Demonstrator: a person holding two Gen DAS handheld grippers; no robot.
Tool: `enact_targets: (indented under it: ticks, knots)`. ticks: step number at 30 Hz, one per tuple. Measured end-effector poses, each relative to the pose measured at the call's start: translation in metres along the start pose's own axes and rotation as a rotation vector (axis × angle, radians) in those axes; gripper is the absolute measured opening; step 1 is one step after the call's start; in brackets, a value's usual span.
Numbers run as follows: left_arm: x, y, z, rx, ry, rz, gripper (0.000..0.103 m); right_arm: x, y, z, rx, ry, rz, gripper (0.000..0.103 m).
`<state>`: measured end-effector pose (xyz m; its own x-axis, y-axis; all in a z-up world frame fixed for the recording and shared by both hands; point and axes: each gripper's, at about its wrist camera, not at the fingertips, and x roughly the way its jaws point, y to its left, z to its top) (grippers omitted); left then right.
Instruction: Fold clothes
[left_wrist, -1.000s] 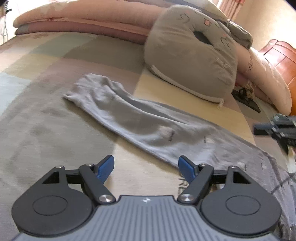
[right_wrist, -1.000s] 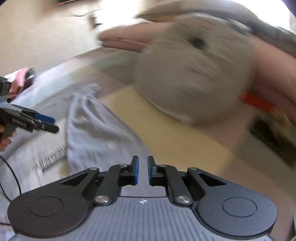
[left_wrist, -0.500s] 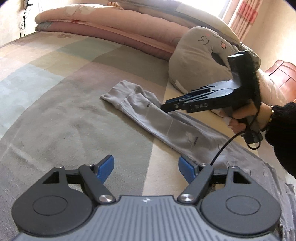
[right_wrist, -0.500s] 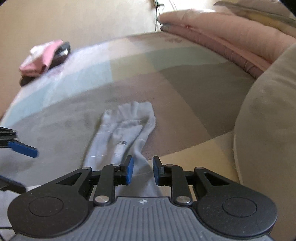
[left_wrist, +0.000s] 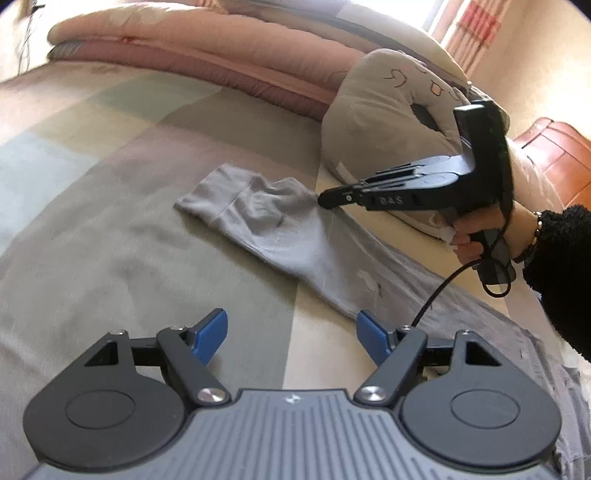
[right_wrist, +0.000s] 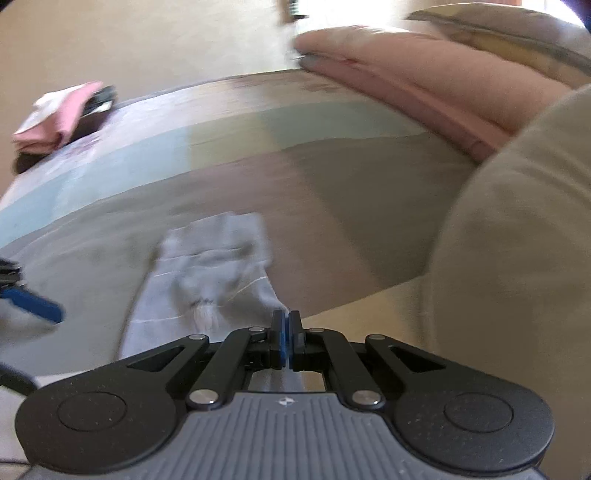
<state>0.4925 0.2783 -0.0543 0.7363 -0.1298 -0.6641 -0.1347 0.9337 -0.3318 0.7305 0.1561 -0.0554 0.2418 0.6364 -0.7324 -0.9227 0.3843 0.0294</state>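
Nearest, the left gripper (left_wrist: 291, 334) hovers over the patchwork bed (left_wrist: 92, 229), its blue jaws wide apart and empty. At two o'clock beyond, the right gripper (right_wrist: 285, 325), jaws closed, pinches the edge of the grey garment sleeve (left_wrist: 280, 229) lying flat on the bed. A beige plush cushion (left_wrist: 384, 122) and folded pink quilts (left_wrist: 184, 48) lie farthest.

The wide patchwork bedspread (left_wrist: 110, 192) lies flat and bare to the left of the long grey fabric sleeve (left_wrist: 280, 236), so a tool can pass freely there. On the right, the big beige plush cushion (left_wrist: 384, 122) stands just beside the sleeve and blocks that side. Behind, the folded pink quilts (left_wrist: 192, 59) close the far edge of the bed.
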Motion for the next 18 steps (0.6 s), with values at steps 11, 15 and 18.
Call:
enact_targets:
  ticks: [11,15,18]
  knots:
    - [0.055,0.054,0.025,-0.298,-0.039,-0.223,0.076,-0.074,-0.008,-0.026,0.137,-0.093,-0.012,0.019]
    - [0.072,0.080,0.032,-0.418,-0.098,-0.251,0.057,-0.125,0.005,-0.053,0.160,-0.154,-0.040,0.020]
    - [0.082,0.095,0.036,-0.477,-0.120,-0.238,0.035,-0.160,0.014,-0.073,0.195,-0.204,-0.058,0.028]
